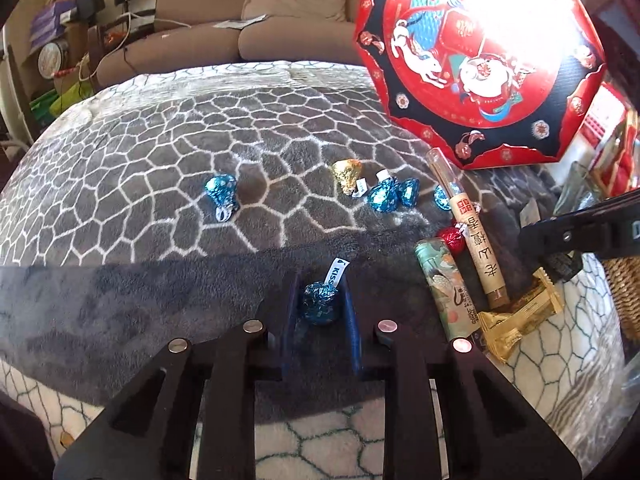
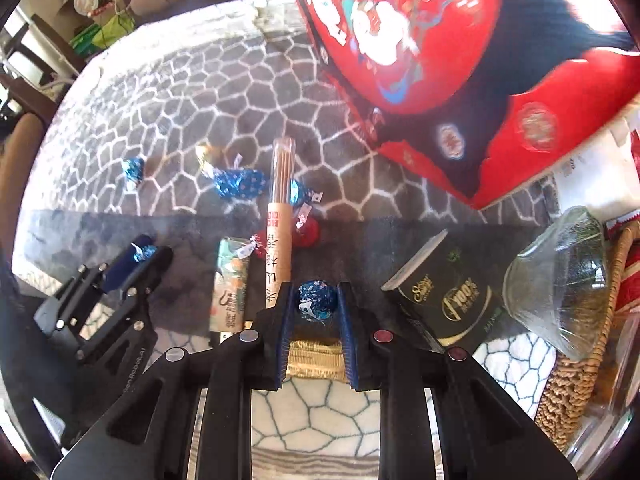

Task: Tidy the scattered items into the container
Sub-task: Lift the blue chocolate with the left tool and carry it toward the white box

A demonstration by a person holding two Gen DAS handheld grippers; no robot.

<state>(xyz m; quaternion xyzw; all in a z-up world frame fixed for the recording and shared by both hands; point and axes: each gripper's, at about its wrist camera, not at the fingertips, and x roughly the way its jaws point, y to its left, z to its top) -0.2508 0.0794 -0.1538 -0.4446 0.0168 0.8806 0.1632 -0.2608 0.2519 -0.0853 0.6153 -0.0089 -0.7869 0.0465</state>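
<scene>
A: From the left wrist, what holds anything?

B: The left gripper [image 1: 320, 308] is clamped on a blue foil chocolate [image 1: 320, 309], its paper flag sticking up, just above the grey patterned blanket [image 1: 160, 140]. The only container visible here is a wicker basket [image 1: 626, 300], cut off at the right edge; its contents cannot be seen.

A: And around it?

B: More blue chocolates [image 1: 221, 194] lie scattered on the blanket, with a gold one [image 1: 347, 174] near a cluster. To the right lie a long paper-wrapped tube [image 1: 474, 232], a red chocolate [image 1: 452, 238] touching it, a green patterned packet [image 1: 446, 288] and a gold wrapper [image 1: 520, 320]. A red octagonal box lid [image 1: 480, 64] stands tilted behind, glare washing out its top. The right gripper [image 1: 560, 248] enters from the right, its tips hidden.

A: The right wrist?

B: The right gripper [image 2: 318, 300] pinches its own blue candy [image 2: 317, 301] over the gold wrapper [image 2: 316, 354]. The basket [image 2: 580, 380] sits at right with a glass bowl [image 2: 560, 280] tilted against its rim; what is inside the basket is unclear. A black cup [image 2: 448, 300] lies on its side beside the bowl. The left gripper [image 2: 144, 254] is visible at left, closed on its chocolate [image 2: 144, 252]. The box lid [image 2: 440, 60] is blurred.
</scene>
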